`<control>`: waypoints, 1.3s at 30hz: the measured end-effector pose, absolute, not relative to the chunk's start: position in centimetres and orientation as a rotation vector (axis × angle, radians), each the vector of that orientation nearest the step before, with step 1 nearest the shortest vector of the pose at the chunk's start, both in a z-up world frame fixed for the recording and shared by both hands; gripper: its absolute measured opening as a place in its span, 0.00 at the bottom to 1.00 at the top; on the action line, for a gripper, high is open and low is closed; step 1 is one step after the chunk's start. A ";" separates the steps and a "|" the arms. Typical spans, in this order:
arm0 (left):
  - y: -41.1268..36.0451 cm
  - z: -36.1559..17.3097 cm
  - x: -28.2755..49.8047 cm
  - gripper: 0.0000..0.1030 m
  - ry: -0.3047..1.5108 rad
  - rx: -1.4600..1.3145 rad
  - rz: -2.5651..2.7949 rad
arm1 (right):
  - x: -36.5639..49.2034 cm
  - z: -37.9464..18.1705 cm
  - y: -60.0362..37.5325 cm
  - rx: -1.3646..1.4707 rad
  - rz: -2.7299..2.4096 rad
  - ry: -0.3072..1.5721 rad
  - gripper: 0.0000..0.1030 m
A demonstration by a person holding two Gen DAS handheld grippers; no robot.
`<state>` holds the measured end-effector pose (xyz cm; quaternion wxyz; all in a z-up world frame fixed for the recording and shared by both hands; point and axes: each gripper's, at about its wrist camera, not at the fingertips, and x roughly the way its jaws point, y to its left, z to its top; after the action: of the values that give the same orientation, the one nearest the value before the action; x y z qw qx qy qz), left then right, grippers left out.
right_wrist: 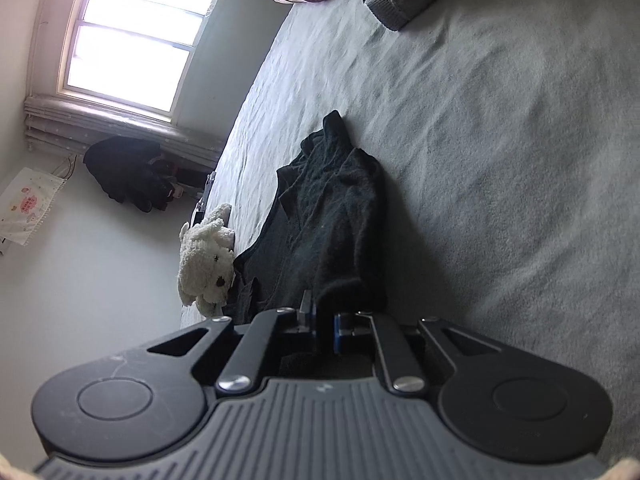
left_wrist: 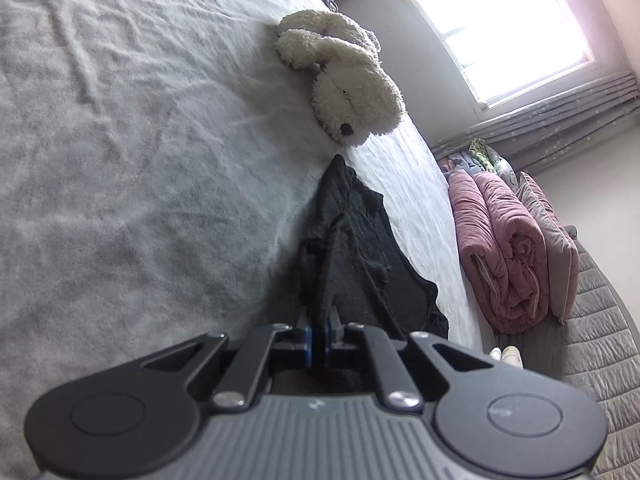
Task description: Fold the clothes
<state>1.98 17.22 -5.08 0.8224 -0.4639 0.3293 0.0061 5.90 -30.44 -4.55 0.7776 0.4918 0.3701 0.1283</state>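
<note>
Garment (left_wrist: 352, 240) stretches lengthwise away from both our tools; left gripper (left_wrist: 319, 326) and right gripper (right_wrist: 324, 320) each pinch near edge.

The dark charcoal garment (left_wrist: 352, 248) I am folding is a soft, fuzzy-textured knit, rumpled and bunched into ridges rather than spread flat, with 1 narrow end tapering to a point at its far side. It lies on the pale grey bed (left_wrist: 140, 140), stretched lengthwise away from me, its far tip close to the white plush dog (left_wrist: 344, 80) in the left wrist view. From the right wrist view the same garment (right_wrist: 328, 216) shows a smoother, flatter panel along 1 side and a thicker crumpled fold heaped along the other, with its near end lifted off the bed.
</note>
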 end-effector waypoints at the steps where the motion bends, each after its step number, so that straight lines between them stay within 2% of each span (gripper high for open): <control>1: 17.3 -4.9 1.5 0.05 0.707 -0.988 0.010 | 5.5 -4.2 -30.4 1.056 0.281 0.809 0.10; 14: 18.5 -6.0 -7.5 0.05 0.821 -1.008 -0.013 | -2.1 -3.0 -29.8 0.963 0.310 0.919 0.11; 19: 18.0 -6.9 -8.0 0.07 0.888 -0.923 -0.051 | -3.4 -4.1 -29.9 0.932 0.294 0.952 0.17; 22: 18.1 -7.1 -7.9 0.14 0.898 -0.911 -0.081 | -3.6 -4.5 -30.5 0.943 0.281 0.954 0.18; 23: 18.3 -7.0 -7.9 0.21 0.900 -0.918 -0.090 | -3.8 -4.6 -30.8 0.955 0.280 0.952 0.20; 24: 18.4 -7.0 -7.9 0.28 0.902 -0.925 -0.101 | -3.9 -4.6 -31.0 0.970 0.279 0.949 0.26; 26: 18.5 -6.8 -7.9 0.35 0.909 -0.934 -0.118 | -4.0 -4.5 -31.4 0.993 0.284 0.941 0.36; 29: 18.6 -6.8 -7.7 0.40 0.920 -0.938 -0.137 | -4.1 -4.4 -31.4 0.999 0.300 0.939 0.36; 35: 17.9 -7.1 -6.9 0.37 0.921 -0.912 -0.169 | -3.1 -5.6 -30.0 1.012 0.339 0.970 0.36; 37: 17.8 -7.3 -6.6 0.28 0.926 -0.914 -0.182 | -2.7 -5.9 -29.4 1.005 0.354 0.979 0.19; 38: 17.9 -7.5 -6.5 0.14 0.933 -0.934 -0.187 | -2.5 -5.8 -29.2 1.006 0.366 0.977 0.14; 39: 18.1 -7.8 -6.4 0.10 0.941 -0.959 -0.193 | -2.4 -5.7 -29.0 1.010 0.375 0.970 0.13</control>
<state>-6.43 18.10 -7.78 0.7785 -0.4434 0.4352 -0.0892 -2.40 -29.02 -5.68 0.7485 0.4619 0.4437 0.1717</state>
